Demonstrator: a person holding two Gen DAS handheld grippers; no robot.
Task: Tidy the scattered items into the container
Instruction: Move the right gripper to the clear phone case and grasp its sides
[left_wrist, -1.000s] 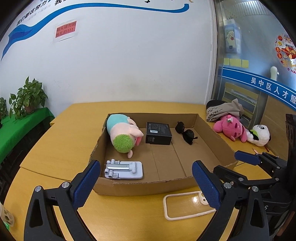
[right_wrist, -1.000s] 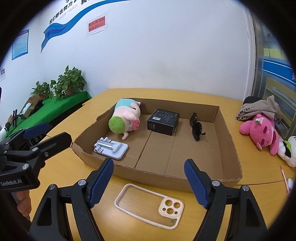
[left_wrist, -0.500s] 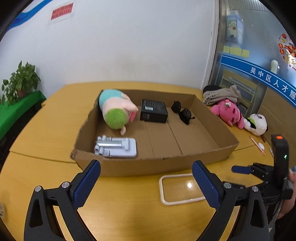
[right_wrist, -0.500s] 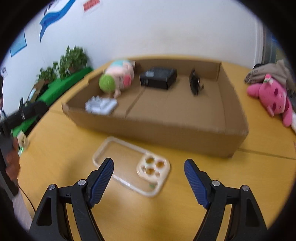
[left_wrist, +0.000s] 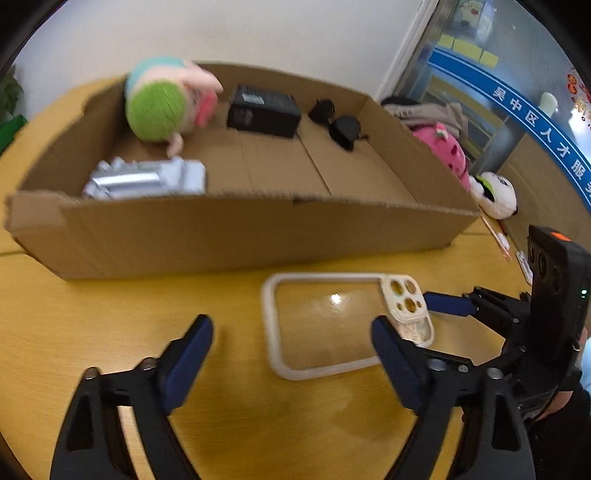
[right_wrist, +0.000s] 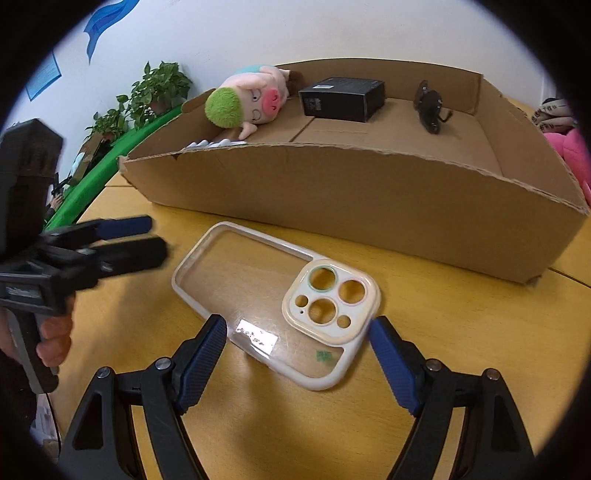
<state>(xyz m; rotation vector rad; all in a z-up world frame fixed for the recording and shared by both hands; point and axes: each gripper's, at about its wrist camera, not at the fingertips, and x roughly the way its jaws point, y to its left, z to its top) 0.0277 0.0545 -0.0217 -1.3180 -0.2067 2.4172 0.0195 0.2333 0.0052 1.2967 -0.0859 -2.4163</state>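
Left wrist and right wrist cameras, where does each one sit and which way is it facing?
Left wrist: on the left tongs, aimed down at the table and cardboard box; the right tongs show at its right edge.
Right wrist: on the right tongs, open around the phone case; a hand shows.
Shared: box, case, plush pig.

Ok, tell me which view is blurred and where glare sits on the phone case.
Left wrist view: motion-smeared, the cardboard box and plush pig soft; a small glint on the phone case. Right wrist view: sharp, with a white glare patch low on the case's clear back.
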